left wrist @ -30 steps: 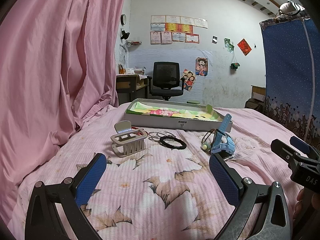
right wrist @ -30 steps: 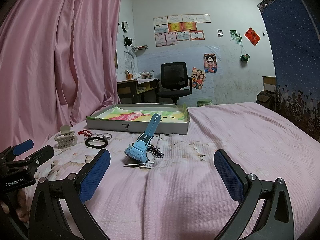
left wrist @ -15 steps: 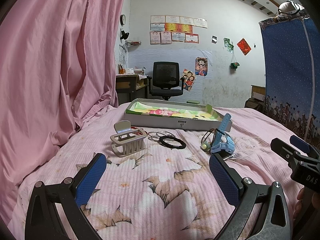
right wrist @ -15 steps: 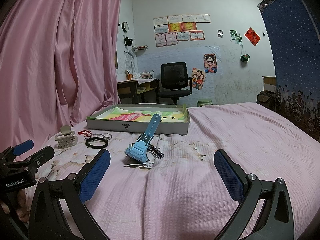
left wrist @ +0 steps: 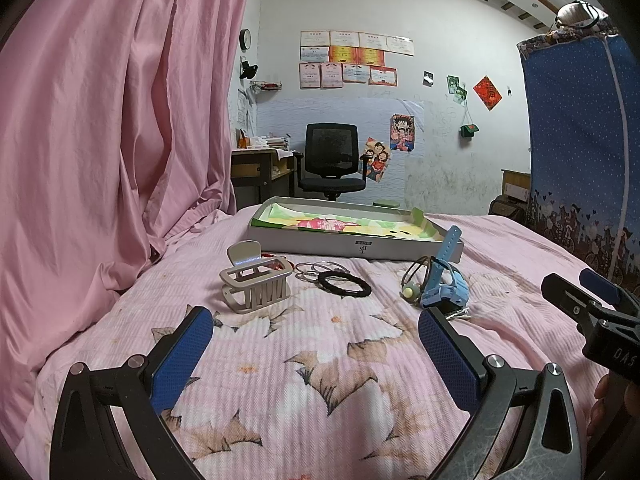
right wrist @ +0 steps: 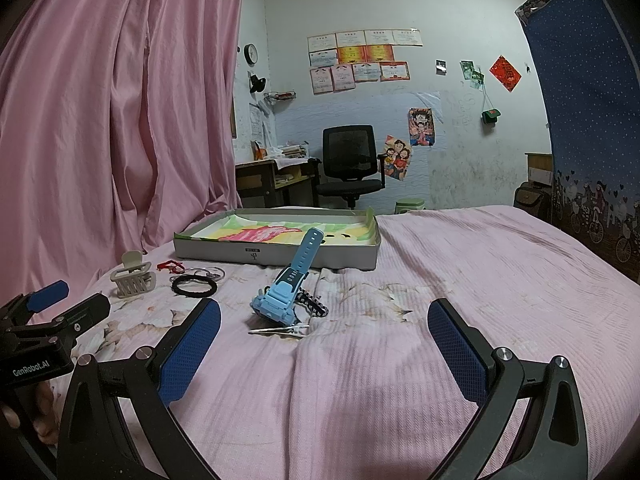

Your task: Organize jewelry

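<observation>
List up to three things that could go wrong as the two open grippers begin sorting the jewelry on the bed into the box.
The thin metal hair clip lies flat on soft bedding, so fingers may snag fabric instead. The blue watch rests on a hair tie and a beaded piece; lifting it may drag them. The thin rings overlap the black band and may come up together.

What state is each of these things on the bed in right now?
left gripper: open, empty.
right gripper: open, empty.
hair claw clip: shut, lying on the bed.
blue watch: unbuckled, strap sticking up.
black hair tie: flat on the bed.
shallow box: open-topped, no jewelry inside.
</observation>
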A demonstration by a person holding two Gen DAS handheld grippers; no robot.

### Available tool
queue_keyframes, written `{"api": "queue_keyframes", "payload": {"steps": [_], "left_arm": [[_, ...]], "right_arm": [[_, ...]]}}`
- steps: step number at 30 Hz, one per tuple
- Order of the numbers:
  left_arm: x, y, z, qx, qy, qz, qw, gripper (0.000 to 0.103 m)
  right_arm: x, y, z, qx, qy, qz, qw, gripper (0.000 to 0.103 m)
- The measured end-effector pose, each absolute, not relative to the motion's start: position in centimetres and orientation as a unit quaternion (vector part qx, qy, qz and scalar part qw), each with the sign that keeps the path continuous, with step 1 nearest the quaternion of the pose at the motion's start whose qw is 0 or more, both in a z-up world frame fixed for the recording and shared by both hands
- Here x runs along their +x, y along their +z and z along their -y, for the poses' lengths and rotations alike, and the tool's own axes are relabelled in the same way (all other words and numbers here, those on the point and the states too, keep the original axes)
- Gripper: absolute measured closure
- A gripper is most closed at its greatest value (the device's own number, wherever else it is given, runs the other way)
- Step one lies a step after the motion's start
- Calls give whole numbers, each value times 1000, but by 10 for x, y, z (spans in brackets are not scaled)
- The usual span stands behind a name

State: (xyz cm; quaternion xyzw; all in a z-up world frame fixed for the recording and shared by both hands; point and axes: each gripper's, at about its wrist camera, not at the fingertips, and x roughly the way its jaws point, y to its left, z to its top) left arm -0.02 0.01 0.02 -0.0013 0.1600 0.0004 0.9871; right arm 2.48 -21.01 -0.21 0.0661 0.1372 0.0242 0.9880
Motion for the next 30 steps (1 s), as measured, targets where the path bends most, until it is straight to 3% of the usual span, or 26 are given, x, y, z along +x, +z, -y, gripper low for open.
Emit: {"api": "queue_keyframes", "payload": {"steps": [30], "left_arm": [[30, 7, -25, 15, -9, -202, 979, 0]], "right_arm": [[40, 4, 204, 64, 42, -164, 983, 1]]}}
